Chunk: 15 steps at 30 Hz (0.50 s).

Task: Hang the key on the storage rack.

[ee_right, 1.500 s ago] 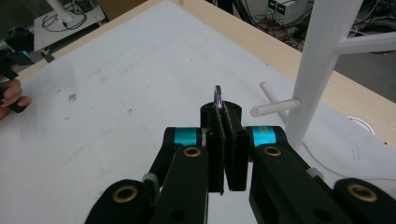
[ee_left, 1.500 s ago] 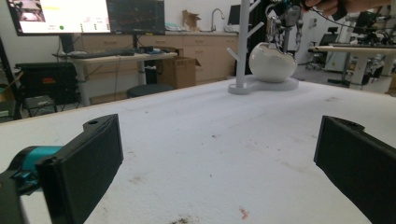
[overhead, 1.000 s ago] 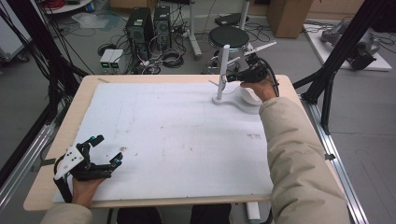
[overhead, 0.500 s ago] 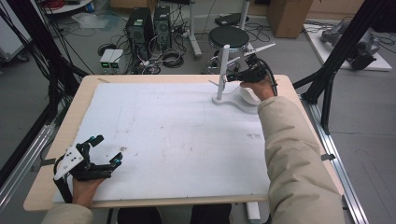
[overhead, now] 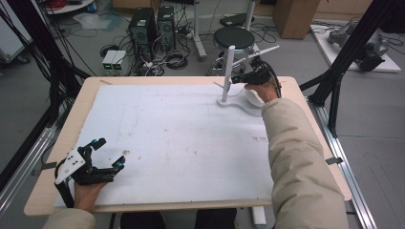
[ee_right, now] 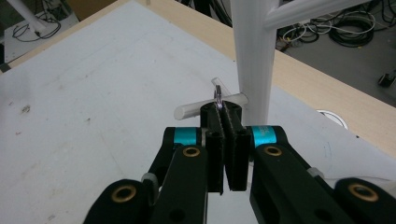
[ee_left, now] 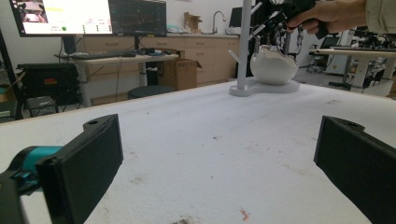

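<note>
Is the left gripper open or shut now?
Open. In its own view the left gripper's two black jaws stand far apart, with bare white table mat between them.

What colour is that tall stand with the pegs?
White. The stand shows best in the right gripper view, just beyond the shut claw.

Left gripper (overhead: 107, 153) low at the near left corner of the surface (overhead: 167, 143), held from below by the left hand (overhead: 86, 193), jaws spread wide apart with nothing between them. Right arm in a beige sleeve (overhead: 298, 162) stretched far forward along the right side. Right hand (overhead: 260, 90) raised above the far edge, wrapped around the right gripper (ee_right: 219, 105). Jaws pressed together, pinching a small metal ring (ee_right: 217, 95) at their tips.
</note>
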### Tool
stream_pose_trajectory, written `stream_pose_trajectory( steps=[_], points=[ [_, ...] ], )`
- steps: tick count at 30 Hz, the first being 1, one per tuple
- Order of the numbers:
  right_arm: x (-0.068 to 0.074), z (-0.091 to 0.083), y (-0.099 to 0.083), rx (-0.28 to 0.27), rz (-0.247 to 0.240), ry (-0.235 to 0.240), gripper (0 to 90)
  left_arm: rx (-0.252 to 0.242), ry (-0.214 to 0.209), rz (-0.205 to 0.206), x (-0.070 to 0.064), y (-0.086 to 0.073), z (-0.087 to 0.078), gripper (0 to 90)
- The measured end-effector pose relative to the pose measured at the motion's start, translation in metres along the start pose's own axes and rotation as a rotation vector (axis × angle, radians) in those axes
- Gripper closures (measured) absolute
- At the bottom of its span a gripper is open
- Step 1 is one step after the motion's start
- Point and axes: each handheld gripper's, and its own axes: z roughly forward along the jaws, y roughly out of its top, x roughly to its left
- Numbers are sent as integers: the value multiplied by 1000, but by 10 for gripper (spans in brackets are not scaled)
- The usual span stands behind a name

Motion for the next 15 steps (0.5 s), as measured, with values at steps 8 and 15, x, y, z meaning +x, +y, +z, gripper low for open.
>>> stream_pose_trajectory(
  steps=[8, 15],
  points=[
    [-1, 3, -1, -5, -1, -14, 836, 1, -2, 4, 0, 0, 0, 17],
    [-2, -1, -2, -14, 6, -31, 833, -1, -2, 3, 0, 0, 0, 17]
  ],
)
